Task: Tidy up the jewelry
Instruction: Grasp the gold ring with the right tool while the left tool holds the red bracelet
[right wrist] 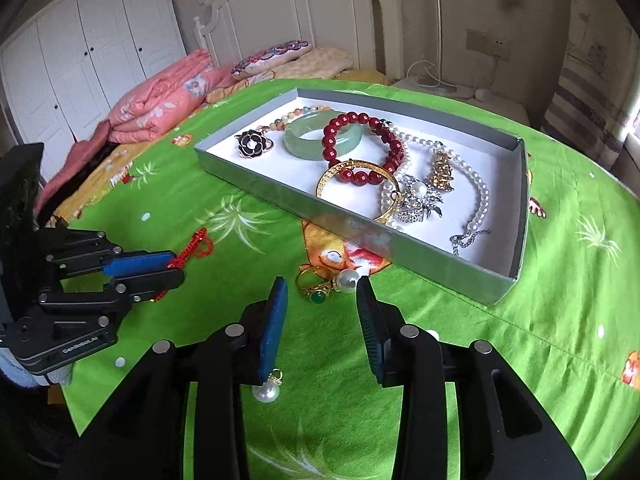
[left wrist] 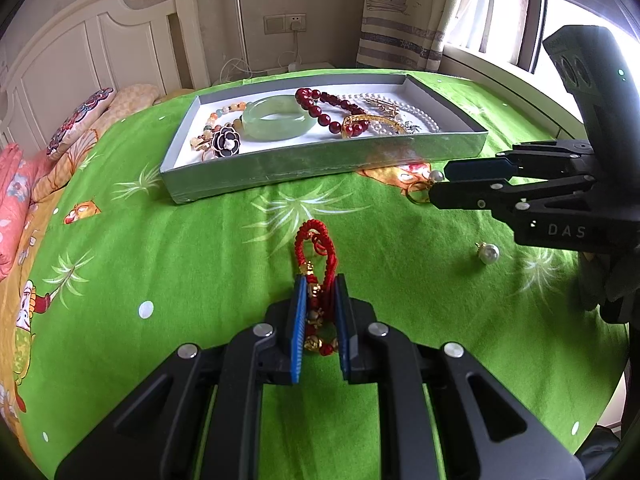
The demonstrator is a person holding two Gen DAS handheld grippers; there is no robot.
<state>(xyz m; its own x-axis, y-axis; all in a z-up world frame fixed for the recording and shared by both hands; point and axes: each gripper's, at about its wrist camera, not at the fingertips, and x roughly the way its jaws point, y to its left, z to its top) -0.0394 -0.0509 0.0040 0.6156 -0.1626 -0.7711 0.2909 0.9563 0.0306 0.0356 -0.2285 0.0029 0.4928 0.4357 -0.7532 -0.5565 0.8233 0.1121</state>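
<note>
Open green bedspread (right wrist: pixel 540 320) is noted right of the box (right wrist: pixel 400 248); passage ahead is blocked by ring (right wrist: pixel 314 282), pearl earring (right wrist: pixel 347 280) and box wall.

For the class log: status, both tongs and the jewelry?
Left tongs shut on red cord. Right tongs open at ring. Two pearls loose. Box clear.

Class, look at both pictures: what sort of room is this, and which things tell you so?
Most likely a bedroom: a white headboard, a folded pink quilt on green bedding, and wardrobe doors.
</note>
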